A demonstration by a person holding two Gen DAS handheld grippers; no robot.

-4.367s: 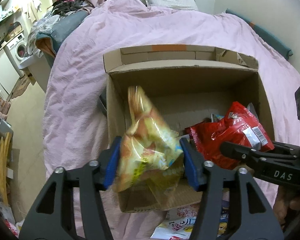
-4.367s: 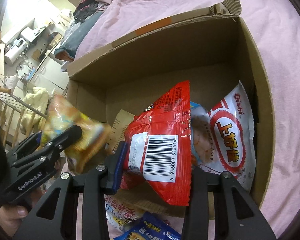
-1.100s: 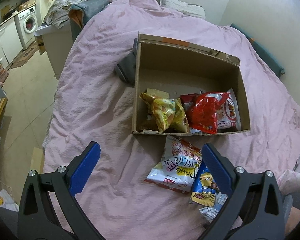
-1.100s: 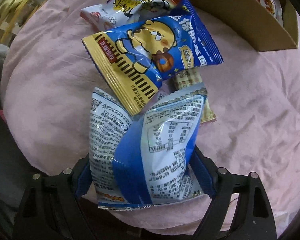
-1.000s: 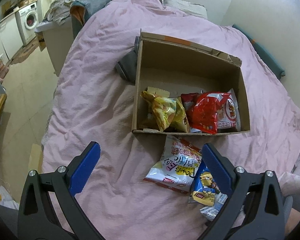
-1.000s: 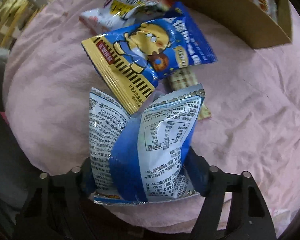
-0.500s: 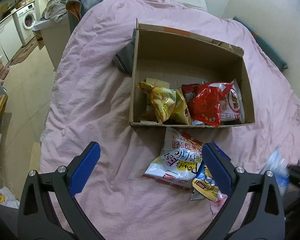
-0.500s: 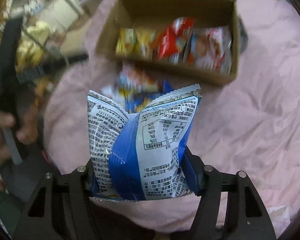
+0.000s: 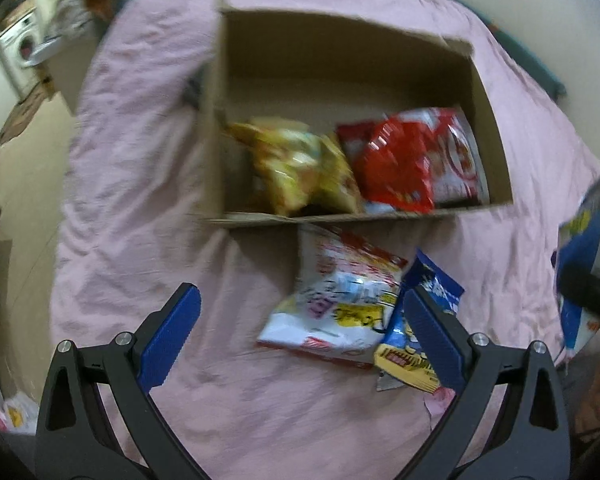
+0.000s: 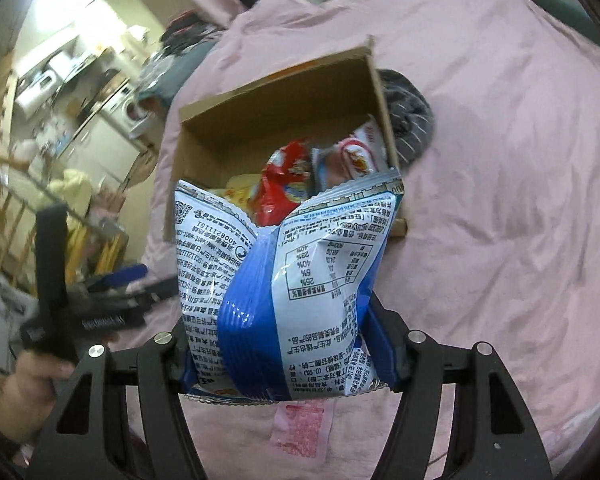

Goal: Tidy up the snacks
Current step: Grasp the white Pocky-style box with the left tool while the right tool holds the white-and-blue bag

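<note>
My right gripper (image 10: 287,356) is shut on a blue and white snack bag (image 10: 287,284), held up above the pink bedspread in front of the cardboard box (image 10: 275,100); the bag also shows at the right edge of the left wrist view (image 9: 588,248). The box (image 9: 215,152) holds a yellow bag (image 9: 295,164), a red bag (image 9: 392,160) and a white and red bag (image 9: 460,160). My left gripper (image 9: 300,332) is open and empty, above the bed just left of a white bag (image 9: 340,300) and a blue and yellow bag (image 9: 416,344) that lie before the box.
The pink bedspread (image 9: 139,200) covers the whole bed. A grey cloth (image 10: 408,116) lies beside the box. A small pink packet (image 10: 300,428) lies on the bed under my right gripper. The bed's left edge drops to the floor, with a washing machine (image 9: 23,48) beyond.
My right gripper has lifted the blue and white bag off the bed and swung it up to face the box. My left gripper has moved closer to the box and the loose bags.
</note>
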